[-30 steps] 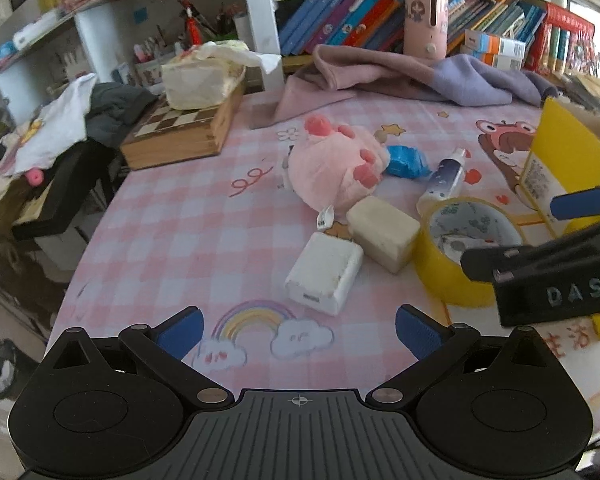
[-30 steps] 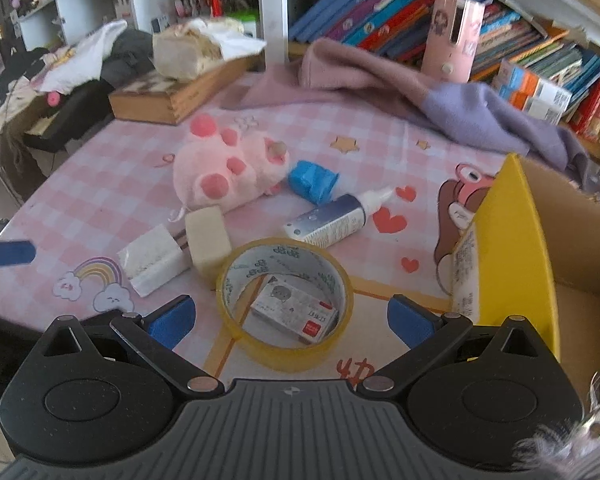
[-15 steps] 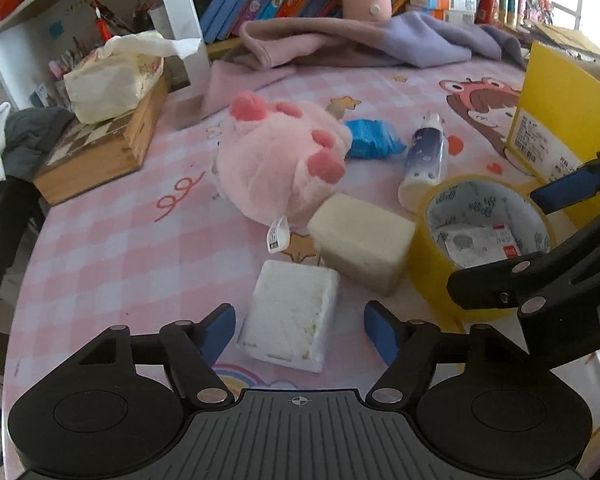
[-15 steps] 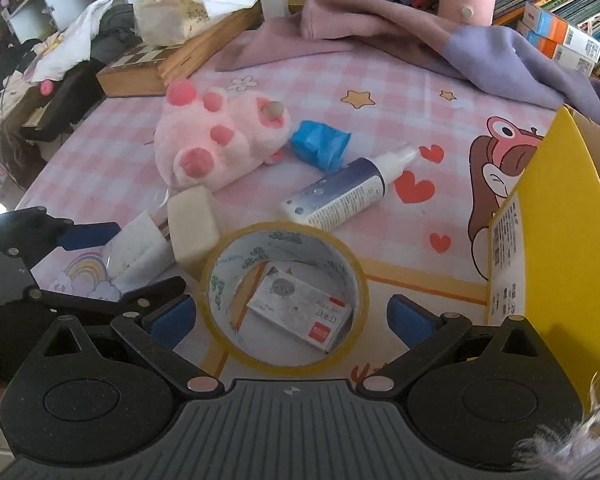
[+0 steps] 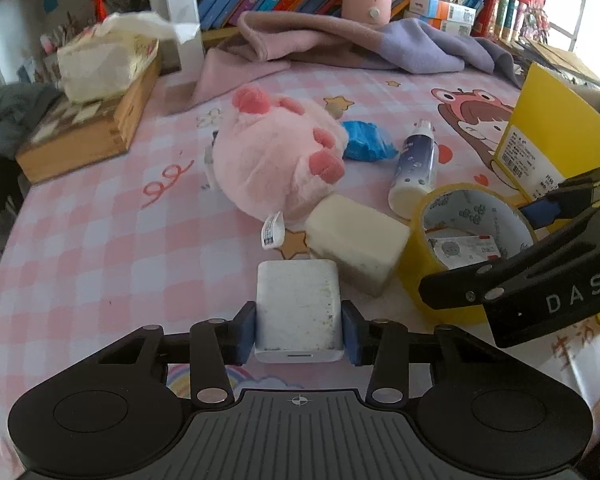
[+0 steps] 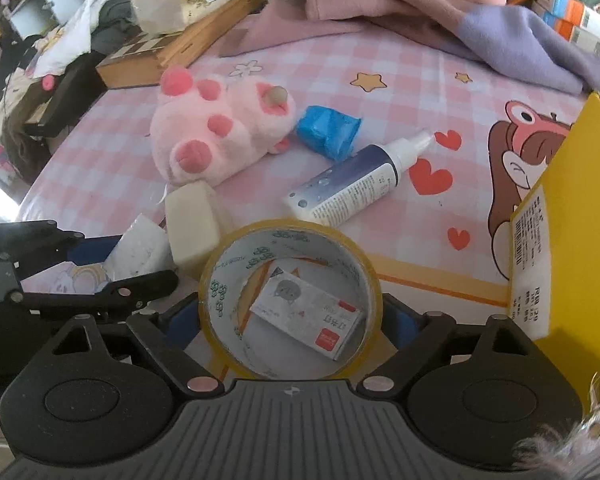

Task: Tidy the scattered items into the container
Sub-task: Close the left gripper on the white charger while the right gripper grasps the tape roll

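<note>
My left gripper is shut on a white charger block that rests on the pink checked tablecloth. My right gripper is closed around a yellow tape roll, its pads against the roll's sides; a small card box lies inside the ring. The yellow cardboard box stands at the right. A cream sponge block, a pink plush toy, a blue packet and a spray bottle lie scattered beyond.
A wooden chess box with a tissue pack sits far left. A pink and purple blanket lies along the back, in front of shelves of books. The table edge falls away on the left.
Both grippers moved forward and closed: the left onto the white charger block, the right onto the tape roll.
</note>
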